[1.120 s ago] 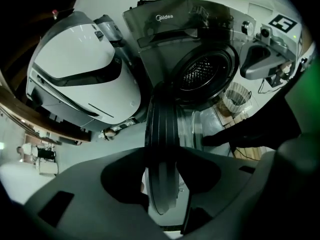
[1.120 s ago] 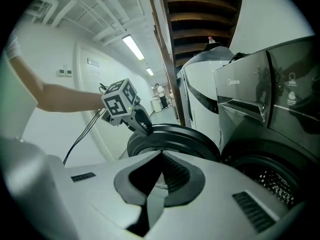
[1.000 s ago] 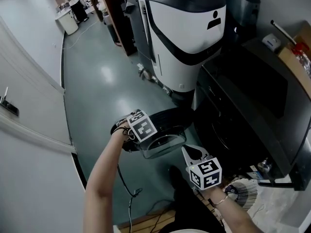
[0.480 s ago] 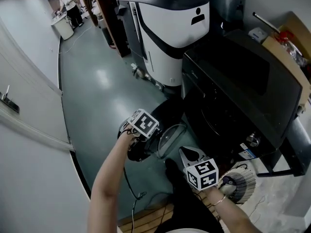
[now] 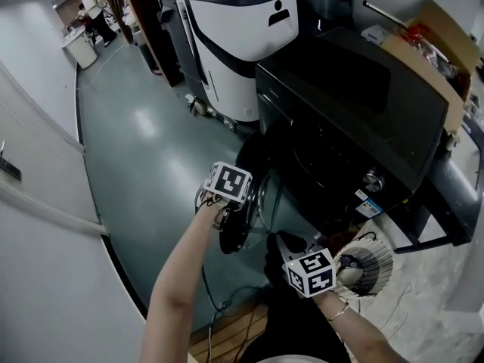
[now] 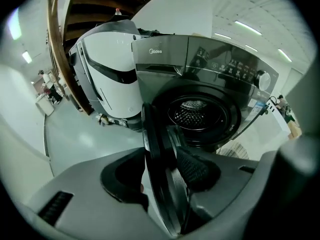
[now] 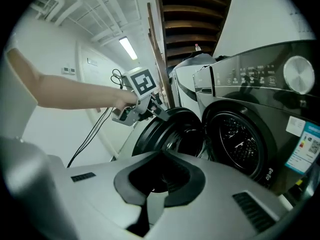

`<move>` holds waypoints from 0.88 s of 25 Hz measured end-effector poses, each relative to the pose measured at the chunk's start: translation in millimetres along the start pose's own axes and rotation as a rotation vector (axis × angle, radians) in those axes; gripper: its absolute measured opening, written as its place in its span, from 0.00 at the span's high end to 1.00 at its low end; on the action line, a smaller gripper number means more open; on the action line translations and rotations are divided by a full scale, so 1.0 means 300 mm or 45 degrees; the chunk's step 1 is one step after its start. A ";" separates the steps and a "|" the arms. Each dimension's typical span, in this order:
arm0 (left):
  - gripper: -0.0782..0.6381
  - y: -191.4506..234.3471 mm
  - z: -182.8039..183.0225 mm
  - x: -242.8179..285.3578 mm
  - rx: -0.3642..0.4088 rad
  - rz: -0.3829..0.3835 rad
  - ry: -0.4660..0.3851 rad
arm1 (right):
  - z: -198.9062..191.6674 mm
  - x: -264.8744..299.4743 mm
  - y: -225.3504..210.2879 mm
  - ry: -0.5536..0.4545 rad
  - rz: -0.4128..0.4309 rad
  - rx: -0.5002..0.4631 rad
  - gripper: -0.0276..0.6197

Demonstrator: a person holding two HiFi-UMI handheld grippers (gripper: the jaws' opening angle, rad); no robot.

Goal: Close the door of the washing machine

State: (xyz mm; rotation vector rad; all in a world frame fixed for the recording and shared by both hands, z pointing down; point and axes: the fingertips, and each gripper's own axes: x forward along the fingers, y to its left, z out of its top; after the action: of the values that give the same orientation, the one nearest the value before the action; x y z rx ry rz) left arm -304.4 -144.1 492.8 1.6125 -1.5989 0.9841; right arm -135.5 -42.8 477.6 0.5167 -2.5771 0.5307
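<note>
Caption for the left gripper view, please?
Left gripper, jaws just eased slightly wider, grips the edge of the part-open door; drum beyond.

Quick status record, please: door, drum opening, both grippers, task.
door: partly open, standing out from the washing machine, not latched
drum opening: uncovered
left gripper: closed on the door's rim
right gripper: shut, empty, clear of the machine
task: not yet done

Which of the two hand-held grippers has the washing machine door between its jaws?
The left hand-held gripper: its jaws clamp the rim of the door, which stands edge-on between them. The right hand-held gripper is shut on nothing, apart from the door.
</note>
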 end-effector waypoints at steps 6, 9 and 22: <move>0.58 -0.118 0.021 0.027 -0.125 -0.047 -0.045 | -0.113 -0.067 -0.041 0.049 -0.085 0.021 0.95; 0.57 -0.164 0.044 0.032 -0.173 -0.059 -0.061 | -0.159 -0.083 -0.047 0.074 -0.104 0.007 0.94; 0.56 -0.333 0.142 0.094 -0.385 -0.098 -0.153 | -0.291 -0.012 -0.069 0.184 -0.139 -0.084 0.69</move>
State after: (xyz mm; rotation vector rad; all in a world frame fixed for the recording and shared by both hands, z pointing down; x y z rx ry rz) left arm -202.8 -191.1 501.2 1.5318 -1.6610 0.5820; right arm -92.5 -20.6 553.3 0.5707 -2.4052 0.4284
